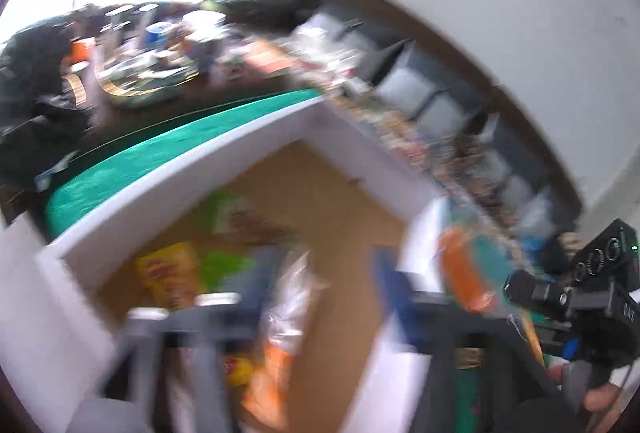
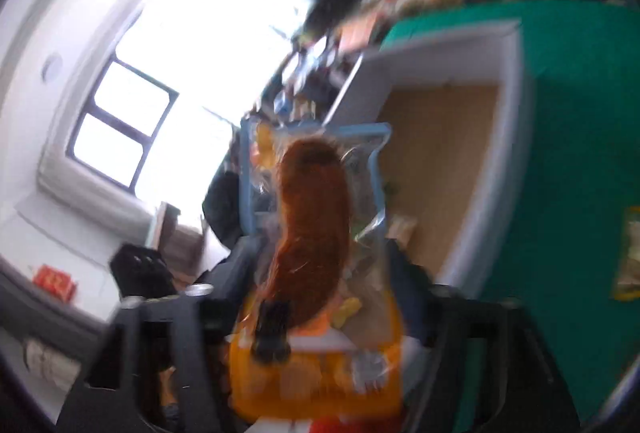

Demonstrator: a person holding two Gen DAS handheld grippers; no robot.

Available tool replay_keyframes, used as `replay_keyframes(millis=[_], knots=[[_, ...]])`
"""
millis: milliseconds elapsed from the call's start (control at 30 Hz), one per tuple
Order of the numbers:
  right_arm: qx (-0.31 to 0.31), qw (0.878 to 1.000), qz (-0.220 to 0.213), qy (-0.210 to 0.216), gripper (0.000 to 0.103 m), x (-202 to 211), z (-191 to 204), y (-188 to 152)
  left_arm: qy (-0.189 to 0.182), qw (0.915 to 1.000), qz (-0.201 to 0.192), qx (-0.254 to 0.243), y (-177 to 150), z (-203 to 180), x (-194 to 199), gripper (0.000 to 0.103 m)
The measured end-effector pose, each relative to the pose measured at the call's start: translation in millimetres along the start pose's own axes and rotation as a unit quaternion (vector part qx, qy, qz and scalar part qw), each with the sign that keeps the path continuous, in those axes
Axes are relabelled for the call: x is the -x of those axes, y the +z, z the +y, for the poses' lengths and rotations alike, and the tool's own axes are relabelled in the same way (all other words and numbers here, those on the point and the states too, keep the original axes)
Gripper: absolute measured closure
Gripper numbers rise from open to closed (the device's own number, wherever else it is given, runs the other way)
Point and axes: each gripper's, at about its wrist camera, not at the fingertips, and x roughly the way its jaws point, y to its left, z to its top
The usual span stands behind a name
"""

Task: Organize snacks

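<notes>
Both views are motion-blurred. A white-walled box (image 1: 224, 149) with a brown floor sits on the green cloth; a yellow chip bag (image 1: 168, 273) and green packets (image 1: 222, 261) lie inside. My left gripper (image 1: 320, 305) is above the box, open, with a clear-and-orange packet (image 1: 288, 297) below between its fingers. My right gripper (image 2: 320, 273) is shut on a clear bag with a reddish-brown snack and orange label (image 2: 312, 217), held up beside the box (image 2: 508, 113). The right gripper and its teal-orange bag (image 1: 468, 273) also show in the left wrist view at the right.
A green tablecloth (image 2: 580, 113) covers the table. A row of many snack packets (image 1: 400, 129) runs along the far edge. A yellow packet (image 2: 630, 253) lies on the cloth at right. A cluttered table (image 1: 152, 49) and bright window (image 2: 200, 45) lie beyond.
</notes>
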Motion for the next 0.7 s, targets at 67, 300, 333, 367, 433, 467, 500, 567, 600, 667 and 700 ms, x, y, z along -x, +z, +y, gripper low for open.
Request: replay_keyframes(millis=[67, 300, 333, 367, 433, 467, 500, 567, 600, 667, 700], knots=[[-0.014, 0.999, 0.035, -0.033, 0.024, -34.3, -4.2, -5.3, 0.035, 0.9994, -0.009, 0.001, -5.9, 11.0, 0.6, 0.011], [0.017, 0.998, -0.036, -0.052, 0.023, 6.5, -30.4, -8.3, 0.030, 0.9990, -0.021, -0.026, -28.6, -11.8, 7.3, 0.008], [0.032, 0.995, -0.059, -0.073, 0.023, 23.7, -41.4, -13.1, 0.013, 0.9989, -0.019, -0.040, -35.6, -25.6, 7.8, 0.008], [0.046, 0.990, -0.085, -0.107, 0.023, 42.3, -55.8, -20.1, -0.002, 0.9984, -0.015, -0.054, -42.0, -41.7, 7.3, 0.007], [0.068, 0.972, -0.123, -0.188, 0.023, 72.3, -80.6, -33.3, -0.037, 0.9958, -0.003, -0.083, -56.9, -74.9, 6.0, 0.007], [0.080, 0.956, -0.141, -0.245, 0.023, 89.7, -102.1, -43.4, -0.059, 0.9931, 0.006, -0.101, -67.1, -93.5, 4.5, 0.007], [0.082, 0.940, -0.152, -0.294, 0.023, 106.6, -122.6, -55.7, -0.075, 0.9904, 0.015, -0.115, -74.8, -108.8, 3.6, 0.007], [0.068, 0.911, -0.162, -0.374, 0.023, 142.6, -168.3, -81.1, -0.114, 0.9797, 0.041, -0.159, -100.6, -150.9, -0.5, 0.002], [0.058, 0.901, -0.163, -0.397, 0.023, 156.7, -185.6, -91.3, -0.128, 0.9743, 0.054, -0.178, -112.8, -167.3, -3.6, 0.001], [0.021, 0.875, -0.165, -0.455, 0.023, 194.0, -229.7, -119.1, -0.143, 0.9621, 0.084, -0.216, -144.2, -201.5, -15.2, 0.001], [-0.004, 0.859, -0.167, -0.485, 0.023, 216.5, -254.3, -133.6, -0.142, 0.9578, 0.097, -0.230, -157.4, -212.8, -23.4, 0.001]])
